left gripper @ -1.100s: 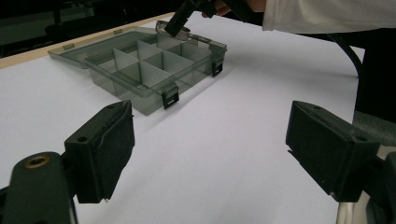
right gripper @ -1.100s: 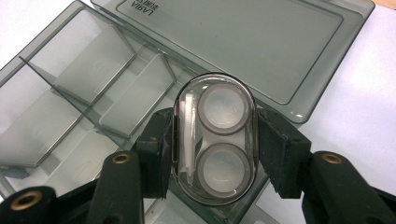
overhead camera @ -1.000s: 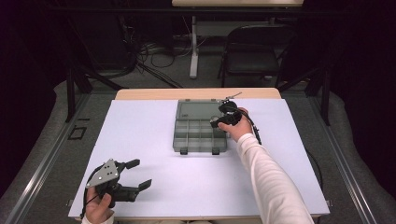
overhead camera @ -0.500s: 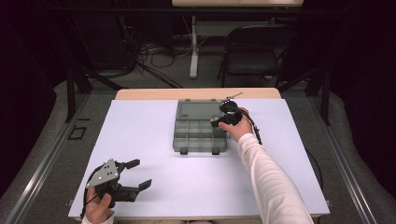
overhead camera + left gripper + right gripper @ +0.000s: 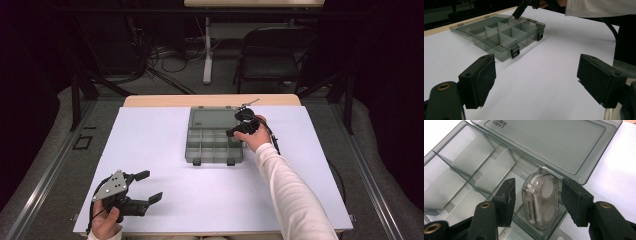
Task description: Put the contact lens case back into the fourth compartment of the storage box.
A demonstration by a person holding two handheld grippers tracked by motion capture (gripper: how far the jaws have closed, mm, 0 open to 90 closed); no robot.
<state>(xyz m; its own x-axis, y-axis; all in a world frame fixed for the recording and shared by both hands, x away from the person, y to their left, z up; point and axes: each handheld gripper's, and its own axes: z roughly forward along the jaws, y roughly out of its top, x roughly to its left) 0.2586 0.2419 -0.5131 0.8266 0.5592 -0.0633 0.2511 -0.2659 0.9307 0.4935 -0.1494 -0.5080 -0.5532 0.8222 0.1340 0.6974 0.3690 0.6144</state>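
A smoky grey compartment box (image 5: 214, 145) lies at mid-table with its lid folded back flat on the far side. My right gripper (image 5: 239, 129) hovers over the box's far right corner. In the right gripper view its jaws (image 5: 539, 196) stand open on either side of a small clear case (image 5: 541, 202) with two white discs, which stands on edge in a corner compartment with a gap to each pad. My left gripper (image 5: 144, 186) rests open near the table's front left, holding nothing. In the left gripper view it (image 5: 534, 82) faces the box (image 5: 499, 35) and the right gripper (image 5: 520, 10).
The white table sheet (image 5: 165, 150) spreads wide around the box. The other compartments (image 5: 474, 155) look bare. A dark chair (image 5: 272, 55) and cables lie beyond the table's far edge. The right gripper's cable (image 5: 274, 140) trails along the sleeve.
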